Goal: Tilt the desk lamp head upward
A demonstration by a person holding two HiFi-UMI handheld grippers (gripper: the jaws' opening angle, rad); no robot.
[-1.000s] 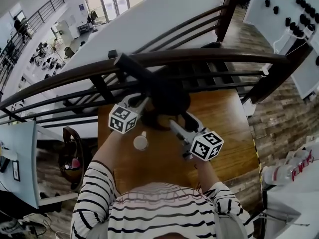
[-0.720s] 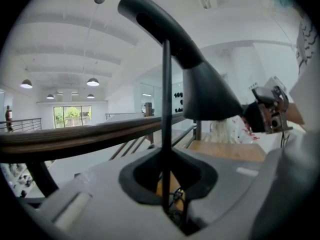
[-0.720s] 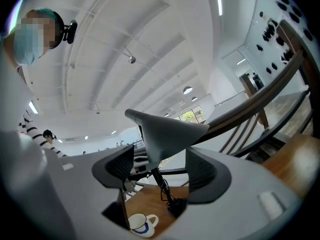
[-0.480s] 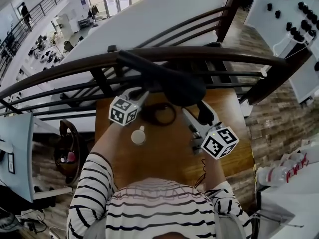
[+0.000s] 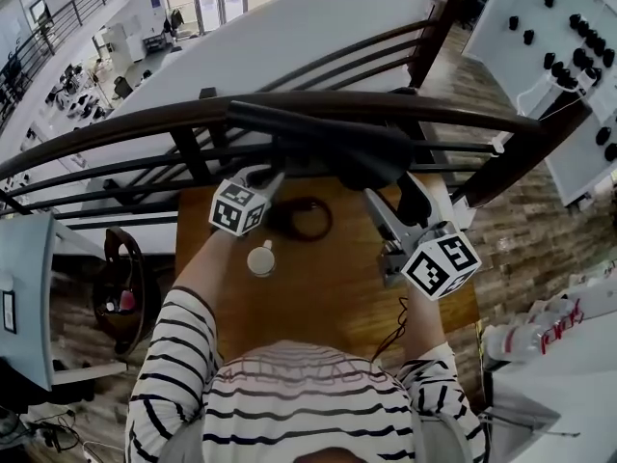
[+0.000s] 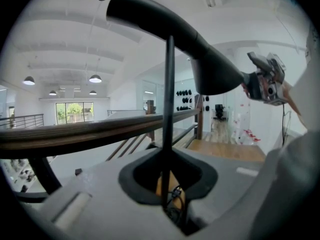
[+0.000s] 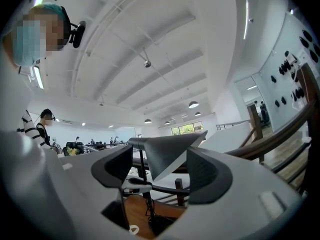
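The black desk lamp has a cone-shaped head (image 5: 378, 160) on a long arm (image 5: 280, 123) level with the railing. In the left gripper view its thin upright pole (image 6: 168, 109) runs between the jaws, and my left gripper (image 6: 167, 186) is shut on it low down. My left gripper (image 5: 273, 176) sits at the table's back left. My right gripper (image 5: 388, 199) reaches up from the right and is shut on the head's rim. In the right gripper view the cone (image 7: 167, 151) sits between the pads. The left gripper view shows the right gripper (image 6: 265, 81) at the head's (image 6: 210, 64) outer edge.
The wooden table (image 5: 328, 297) carries a dark ring (image 5: 304, 218) by the pole's foot and a small white round thing (image 5: 260, 258). A dark curved railing (image 5: 145, 128) runs right behind the table. Bottles (image 5: 545, 334) stand on a white surface at the right.
My right gripper has moved up and to the right with the lamp head, which has swung from over the table up to railing height. The left gripper has stayed on the pole.
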